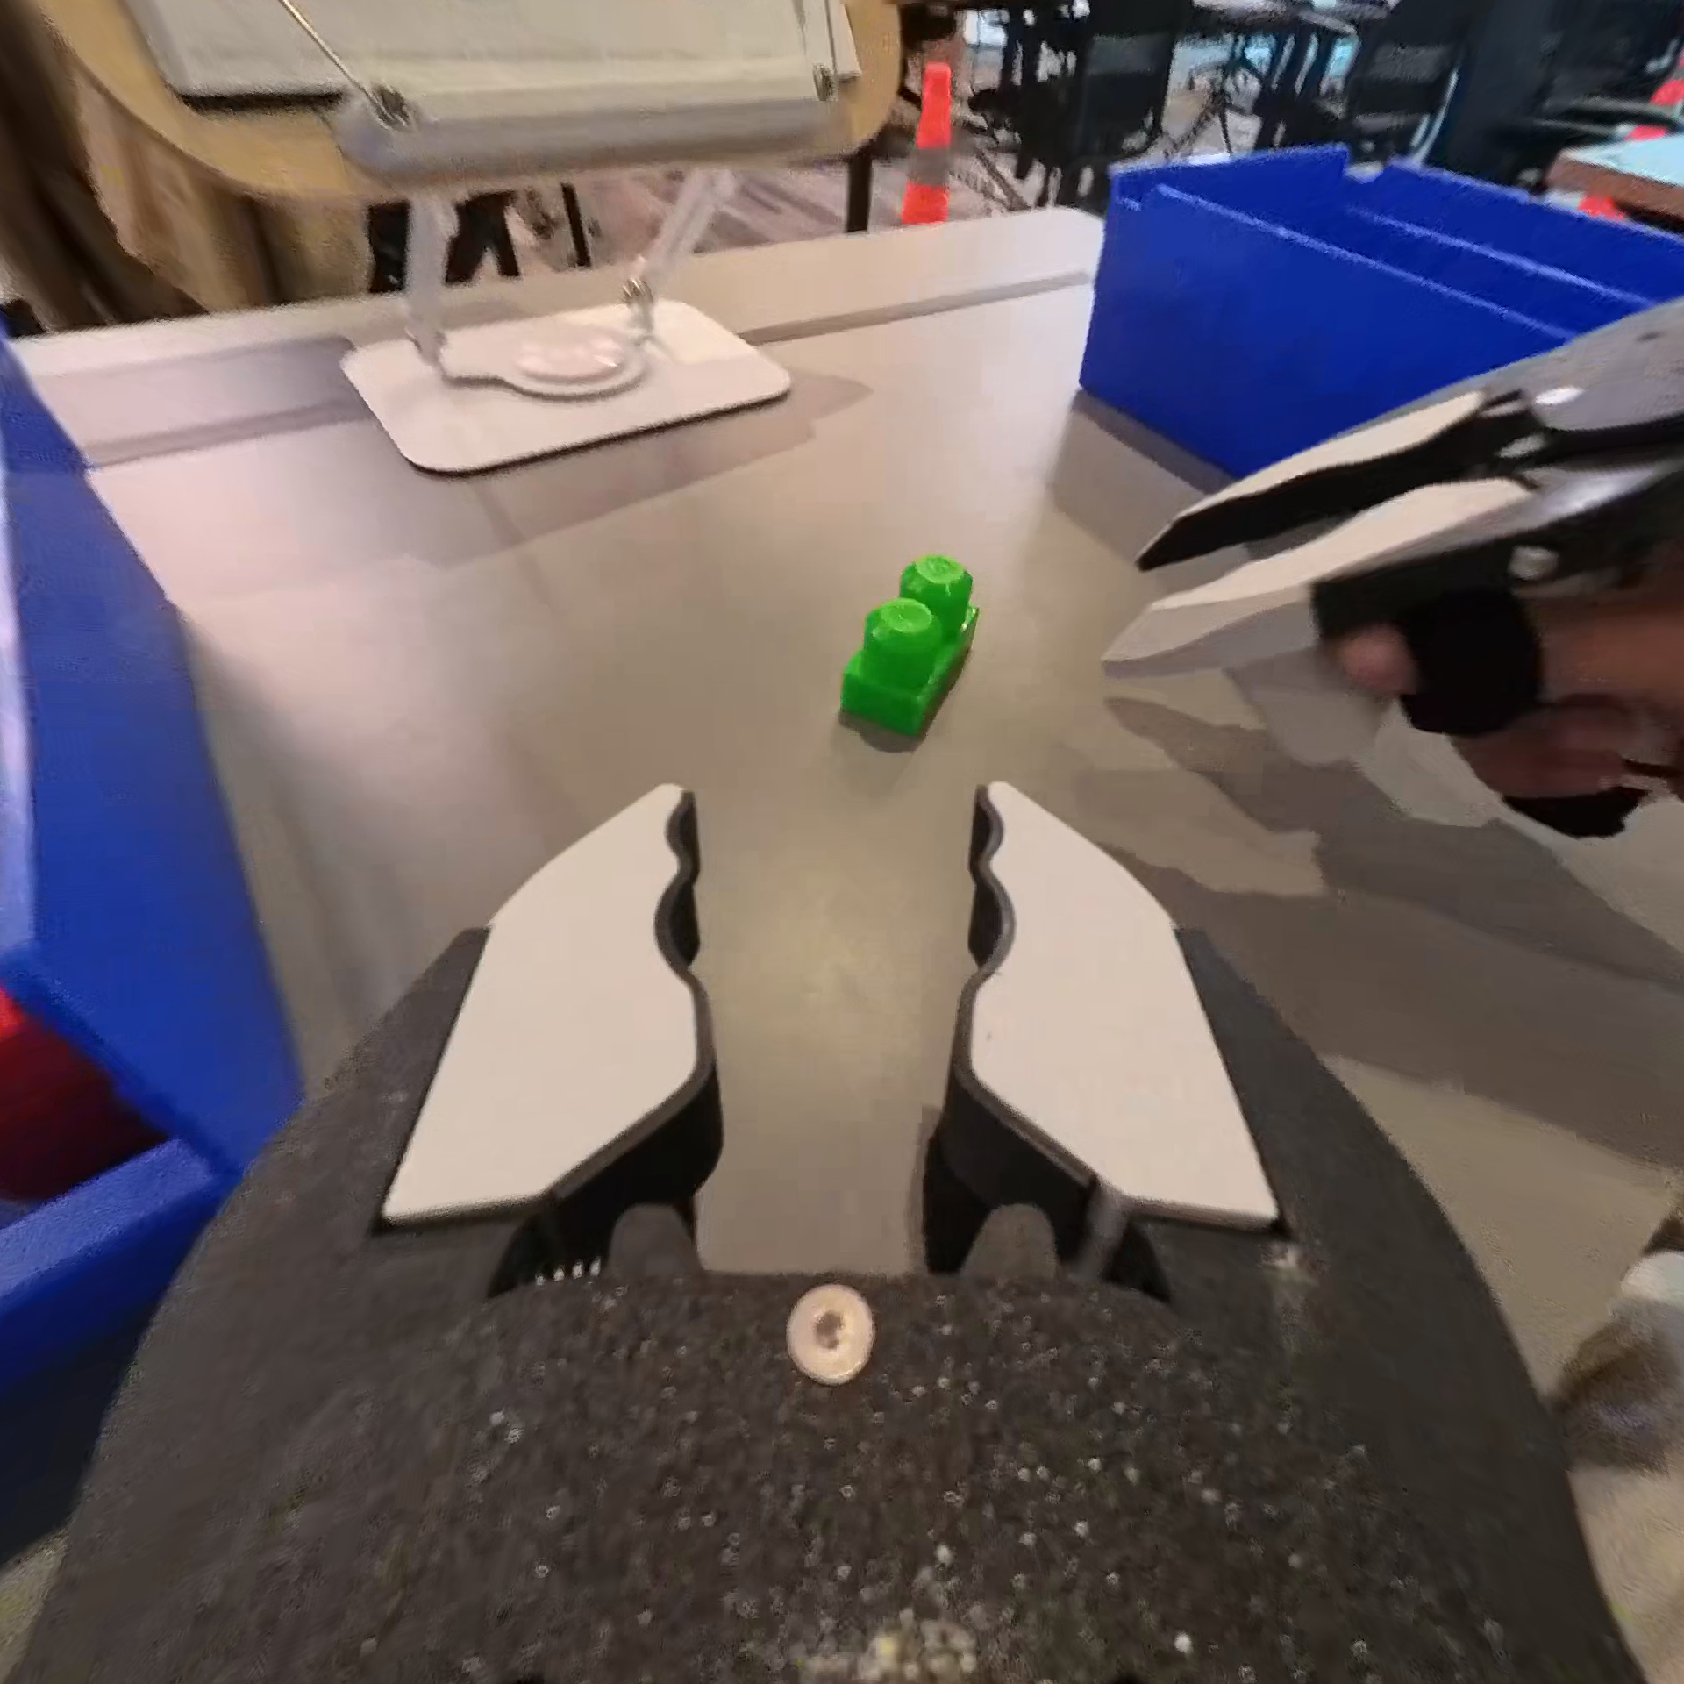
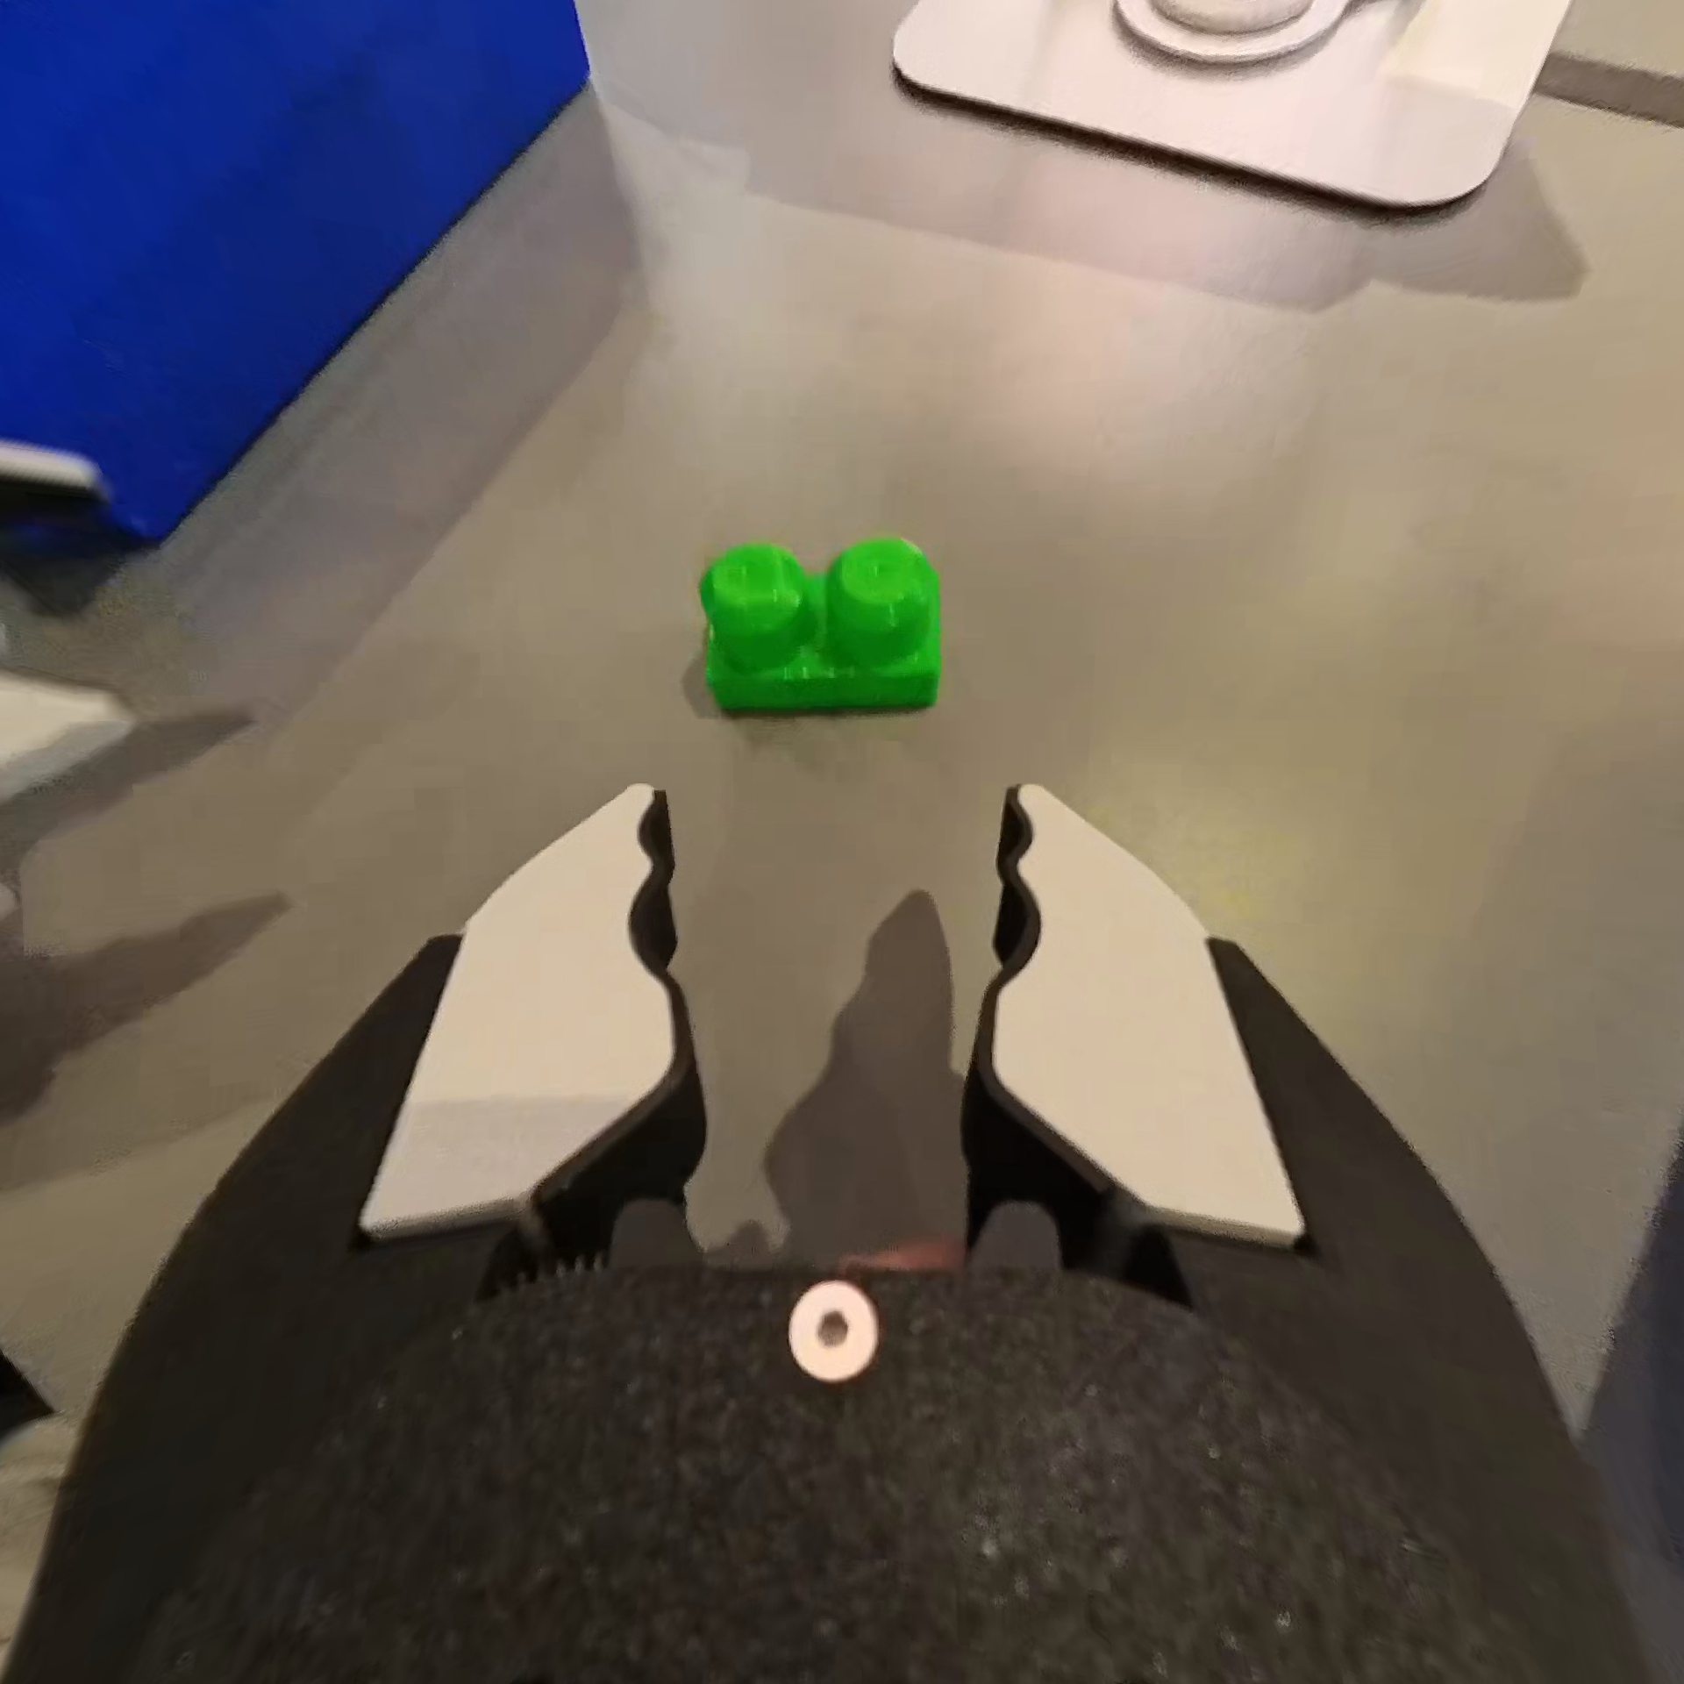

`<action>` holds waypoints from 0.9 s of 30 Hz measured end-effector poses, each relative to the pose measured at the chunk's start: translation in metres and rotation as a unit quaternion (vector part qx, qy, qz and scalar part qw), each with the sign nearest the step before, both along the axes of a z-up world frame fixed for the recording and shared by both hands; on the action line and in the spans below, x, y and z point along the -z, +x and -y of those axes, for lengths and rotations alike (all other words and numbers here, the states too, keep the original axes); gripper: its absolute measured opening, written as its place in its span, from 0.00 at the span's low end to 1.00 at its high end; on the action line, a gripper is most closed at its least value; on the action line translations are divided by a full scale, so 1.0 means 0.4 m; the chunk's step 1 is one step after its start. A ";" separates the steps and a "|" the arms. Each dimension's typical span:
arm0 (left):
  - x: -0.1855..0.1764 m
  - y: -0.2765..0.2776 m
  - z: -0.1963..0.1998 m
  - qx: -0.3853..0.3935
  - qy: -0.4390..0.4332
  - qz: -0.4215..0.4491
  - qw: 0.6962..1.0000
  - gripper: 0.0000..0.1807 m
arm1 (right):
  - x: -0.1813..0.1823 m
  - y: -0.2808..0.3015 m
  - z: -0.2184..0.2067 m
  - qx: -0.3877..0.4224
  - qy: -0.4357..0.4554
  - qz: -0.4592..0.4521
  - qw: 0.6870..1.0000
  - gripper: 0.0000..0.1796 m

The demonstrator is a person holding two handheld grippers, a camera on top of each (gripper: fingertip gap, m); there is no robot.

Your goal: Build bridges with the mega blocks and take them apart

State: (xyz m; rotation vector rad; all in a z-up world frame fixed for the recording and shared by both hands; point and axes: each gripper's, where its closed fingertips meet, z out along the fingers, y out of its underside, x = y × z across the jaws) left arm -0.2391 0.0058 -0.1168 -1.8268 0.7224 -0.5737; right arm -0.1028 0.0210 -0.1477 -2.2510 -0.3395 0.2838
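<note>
grey table (image 1: pixel 638 592) holds one green block (image 2: pixel 818 629); each hand-held gripper gapes empty; only left view shows both.

Grey counter (image 1: pixel 638 638): green 2-stud block (image 1: pixel 909 649) sits mid-surface, white stand base (image 1: pixel 565 387) at back, blue bins (image 1: pixel 1276 310) left & right.

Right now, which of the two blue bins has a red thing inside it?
The blue bin at the left edge of the left wrist view: something red shows in it. The far-right blue bin shows only blue dividers.
</note>
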 end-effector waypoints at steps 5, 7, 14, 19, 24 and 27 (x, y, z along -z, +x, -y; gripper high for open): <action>-0.039 -0.005 0.016 0.002 0.023 0.010 1.000 0.31 | 0.004 -0.023 -0.104 0.020 -0.065 0.030 0.997 0.41; -0.051 -0.008 0.018 0.005 0.023 0.019 1.000 0.31 | 0.019 -0.041 -0.116 0.017 -0.098 0.037 0.994 0.42; -0.078 -0.004 0.033 0.027 0.024 0.030 0.999 0.31 | 0.101 -0.057 -0.145 0.034 -0.167 0.113 0.979 0.47; -0.091 -0.004 0.043 0.030 0.043 0.019 0.998 0.30 | 0.126 -0.065 -0.154 0.034 -0.182 0.105 0.977 0.41; -0.077 0.001 0.040 0.036 0.044 0.009 0.998 0.29 | 0.054 -0.068 -0.146 0.001 -0.134 0.080 0.988 0.41; -0.060 0.001 0.031 0.037 0.032 0.010 0.999 0.29 | -0.095 -0.073 -0.109 -0.041 -0.026 0.103 0.994 0.41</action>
